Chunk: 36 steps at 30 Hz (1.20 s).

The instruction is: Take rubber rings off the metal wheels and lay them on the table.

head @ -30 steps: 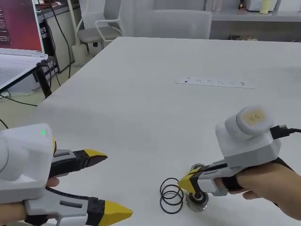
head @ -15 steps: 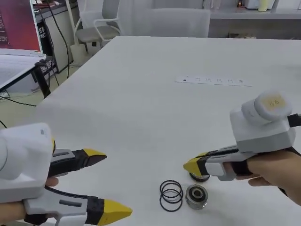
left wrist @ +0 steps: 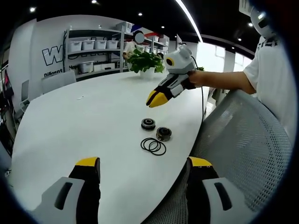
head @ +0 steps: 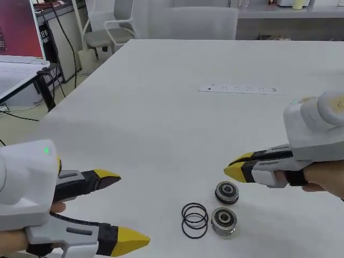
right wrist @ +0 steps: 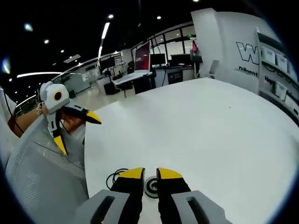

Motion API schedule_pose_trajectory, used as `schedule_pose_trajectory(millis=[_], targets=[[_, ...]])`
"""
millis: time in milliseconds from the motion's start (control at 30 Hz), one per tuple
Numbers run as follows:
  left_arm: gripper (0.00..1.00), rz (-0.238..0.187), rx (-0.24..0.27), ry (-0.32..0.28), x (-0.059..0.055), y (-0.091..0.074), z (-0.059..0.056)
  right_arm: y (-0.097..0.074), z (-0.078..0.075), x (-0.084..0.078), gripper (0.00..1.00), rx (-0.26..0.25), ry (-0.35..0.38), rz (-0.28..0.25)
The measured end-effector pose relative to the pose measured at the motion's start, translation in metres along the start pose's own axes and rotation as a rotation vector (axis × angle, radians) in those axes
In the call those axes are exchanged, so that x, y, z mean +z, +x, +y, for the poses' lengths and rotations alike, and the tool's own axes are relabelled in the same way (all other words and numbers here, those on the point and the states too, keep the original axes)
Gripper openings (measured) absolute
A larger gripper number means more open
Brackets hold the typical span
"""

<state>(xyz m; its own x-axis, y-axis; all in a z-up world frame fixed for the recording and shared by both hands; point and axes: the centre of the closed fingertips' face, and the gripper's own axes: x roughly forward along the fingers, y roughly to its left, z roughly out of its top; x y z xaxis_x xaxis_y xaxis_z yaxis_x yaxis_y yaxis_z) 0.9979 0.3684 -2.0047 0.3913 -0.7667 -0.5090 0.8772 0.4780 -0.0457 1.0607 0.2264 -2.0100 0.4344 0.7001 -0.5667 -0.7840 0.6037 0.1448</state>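
Observation:
Two small metal wheels (head: 227, 192) (head: 223, 220) lie near the front of the white table (head: 161, 107). Just left of them a few black rubber rings (head: 194, 219) lie loose and overlapping. My right gripper (head: 236, 169) hovers shut and empty, a little above and right of the farther wheel. Its own view looks down past its tips (right wrist: 150, 173) at one wheel (right wrist: 150, 185) and the rings (right wrist: 116, 175). My left gripper (head: 122, 208) is open and empty at the lower left, well apart from the parts. From its open jaws (left wrist: 144, 163) I see the wheels (left wrist: 148, 123) (left wrist: 163, 134), rings (left wrist: 153, 146) and right gripper (left wrist: 159, 98).
A white power strip (head: 240, 90) lies flat further back on the table. Office chairs (head: 107, 32) stand at the far end, and a desk with a monitor (head: 19, 27) is off to the left. A mesh chair (left wrist: 243, 154) sits against the table's near edge.
My right gripper has pulled up and to the right, away from the wheels, leaving both in full sight. The rings and my left gripper have stayed put.

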Motion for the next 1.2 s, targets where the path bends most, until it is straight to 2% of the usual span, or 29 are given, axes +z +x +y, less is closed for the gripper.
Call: schedule_pose_trajectory(millis=[133,300,400,500,567,667,867,1033,1200], targets=[[0.73,-0.008,-0.004,-0.004,0.002,0.0,-0.002,-0.001,-0.005,-0.006,0.09,-0.006,0.006,0.011],[0.73,-0.057,-0.015,-0.029,0.011,-0.002,-0.004,0.002,-0.014,-0.023,0.1,-0.026,0.001,0.065],[0.73,-0.102,-0.005,-0.038,0.021,-0.006,-0.002,0.002,-0.016,-0.027,0.11,-0.032,0.0,0.081],[0.77,-0.11,-0.016,-0.033,0.026,-0.007,-0.005,0.003,-0.017,-0.032,0.11,-0.031,-0.014,0.1],[0.77,-0.098,-0.031,-0.005,0.029,-0.009,-0.008,0.004,-0.018,-0.036,0.12,-0.026,-0.019,0.112],[0.77,-0.081,-0.031,0.037,0.035,-0.015,-0.008,0.004,-0.019,-0.039,0.13,-0.027,-0.022,0.122],[0.78,-0.091,-0.031,0.094,0.055,-0.02,-0.006,0.006,-0.02,-0.044,0.14,-0.025,-0.012,0.133],[0.78,-0.082,-0.064,0.184,0.077,-0.012,-0.011,0.007,-0.02,-0.049,0.14,-0.019,-0.011,0.149],[0.8,-0.085,-0.109,0.245,0.094,0.002,-0.015,0.006,-0.023,-0.05,0.15,-0.023,-0.004,0.147]])
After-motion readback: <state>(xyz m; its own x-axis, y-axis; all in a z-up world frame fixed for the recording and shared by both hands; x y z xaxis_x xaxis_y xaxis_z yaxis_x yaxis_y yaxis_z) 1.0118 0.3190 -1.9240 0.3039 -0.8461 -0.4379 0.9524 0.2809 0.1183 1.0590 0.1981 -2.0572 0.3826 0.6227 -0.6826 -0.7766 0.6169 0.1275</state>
